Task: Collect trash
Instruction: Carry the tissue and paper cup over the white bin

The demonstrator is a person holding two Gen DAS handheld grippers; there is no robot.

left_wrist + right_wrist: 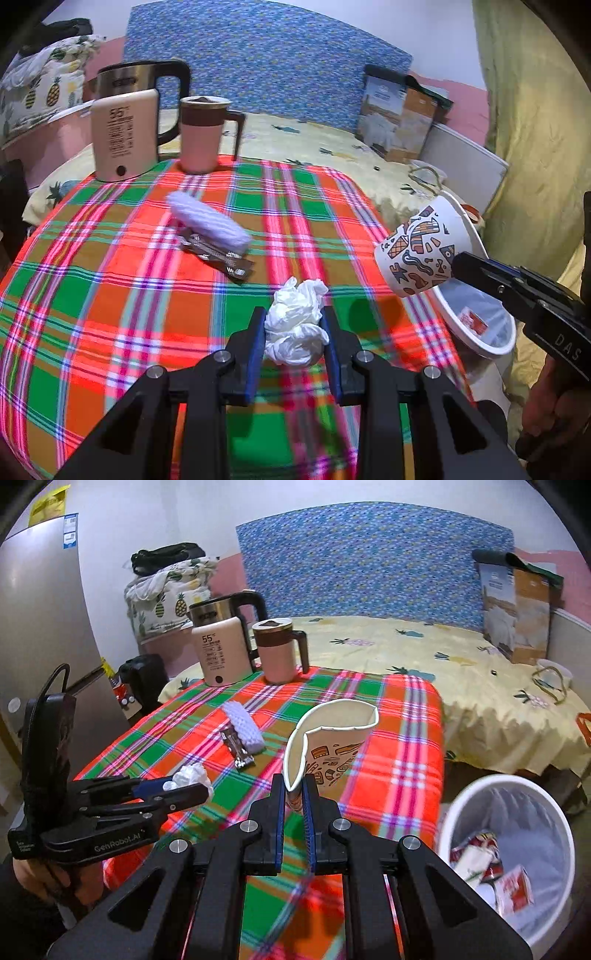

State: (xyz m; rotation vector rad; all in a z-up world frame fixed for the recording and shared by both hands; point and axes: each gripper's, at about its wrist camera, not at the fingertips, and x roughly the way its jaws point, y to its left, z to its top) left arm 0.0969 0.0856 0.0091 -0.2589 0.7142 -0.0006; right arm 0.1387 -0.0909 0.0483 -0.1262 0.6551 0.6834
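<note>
The paper cup (332,746) is sitting pinched in the right gripper (295,794), nearer the bin (554,834) than the left gripper (295,325) squeezing the tissue (295,321).

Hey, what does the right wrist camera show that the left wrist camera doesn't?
Only the right wrist view shows the silver fridge and the pinched rim of the paper cup.

Only the left wrist view shows the crumpled tissue close up, squeezed between the left hand-held gripper.

Both show the plaid tablecloth, kettle, pink mug, white bin and the right hand-held gripper clamping the cup.
</note>
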